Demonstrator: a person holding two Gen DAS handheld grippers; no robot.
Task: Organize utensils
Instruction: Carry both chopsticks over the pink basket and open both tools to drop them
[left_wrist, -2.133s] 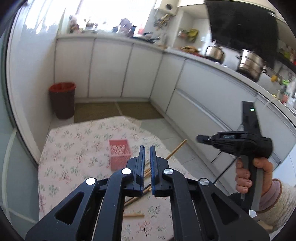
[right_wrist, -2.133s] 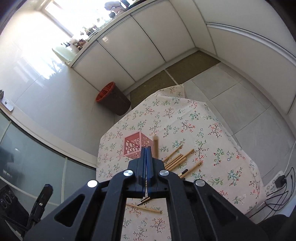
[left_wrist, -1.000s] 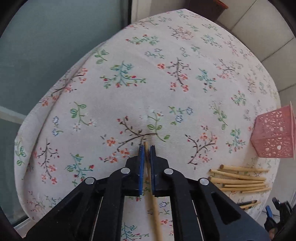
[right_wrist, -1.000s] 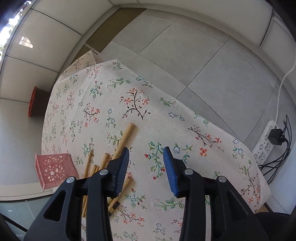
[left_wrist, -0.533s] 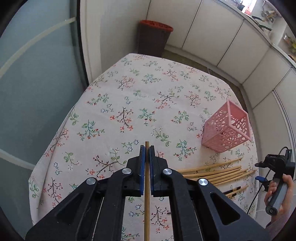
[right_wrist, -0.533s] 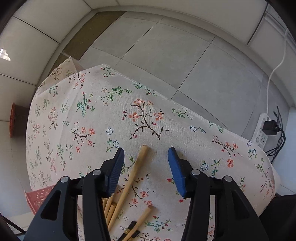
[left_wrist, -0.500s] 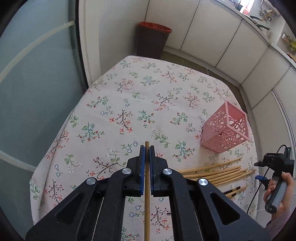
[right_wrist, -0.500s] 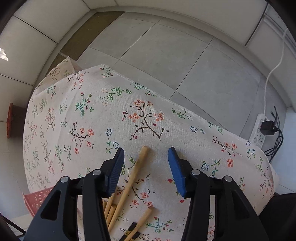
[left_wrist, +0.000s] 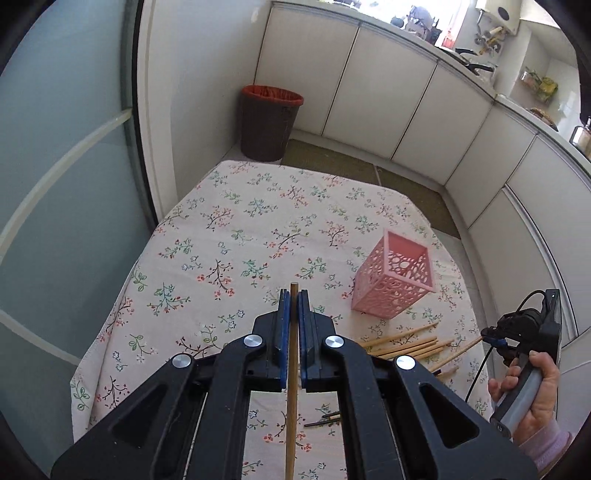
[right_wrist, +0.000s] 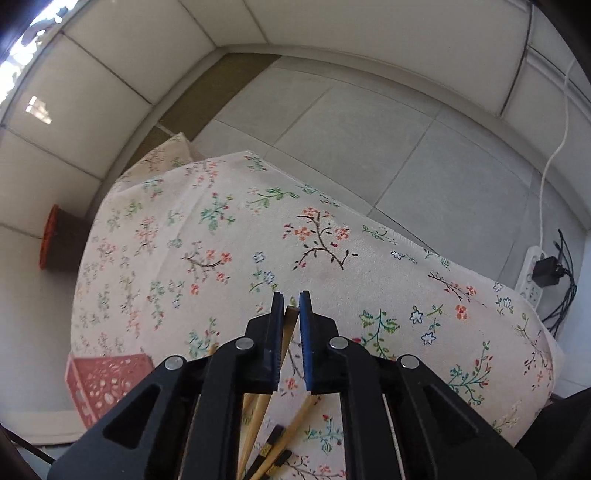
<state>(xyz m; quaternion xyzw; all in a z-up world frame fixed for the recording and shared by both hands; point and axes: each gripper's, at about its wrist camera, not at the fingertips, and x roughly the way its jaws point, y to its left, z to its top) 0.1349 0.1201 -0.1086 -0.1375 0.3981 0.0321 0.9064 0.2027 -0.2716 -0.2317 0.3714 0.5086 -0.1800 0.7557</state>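
My left gripper (left_wrist: 291, 295) is shut on a wooden chopstick (left_wrist: 291, 387) and holds it above the floral tablecloth (left_wrist: 229, 236). The pink perforated holder (left_wrist: 393, 275) stands upright to its right, apart from it. Several wooden chopsticks (left_wrist: 402, 343) lie in a bundle in front of the holder. My right gripper (right_wrist: 291, 297) has its pads closed on the end of a wooden chopstick (right_wrist: 290, 321) from that bundle (right_wrist: 266, 413), low over the cloth. The holder shows at the lower left in the right wrist view (right_wrist: 107, 380). The right gripper also shows in the left wrist view (left_wrist: 524, 332).
A brown bin with a red liner (left_wrist: 269, 122) stands on the floor beyond the table. Dark chopsticks (left_wrist: 325, 419) lie near the table's front. A power strip with cables (right_wrist: 535, 273) lies on the tiled floor to the right. White cabinets line the walls.
My right gripper's fingers have closed from wide open onto the end of a wooden chopstick. My left gripper has lifted and tilted up with its chopstick; the holder now appears nearer.
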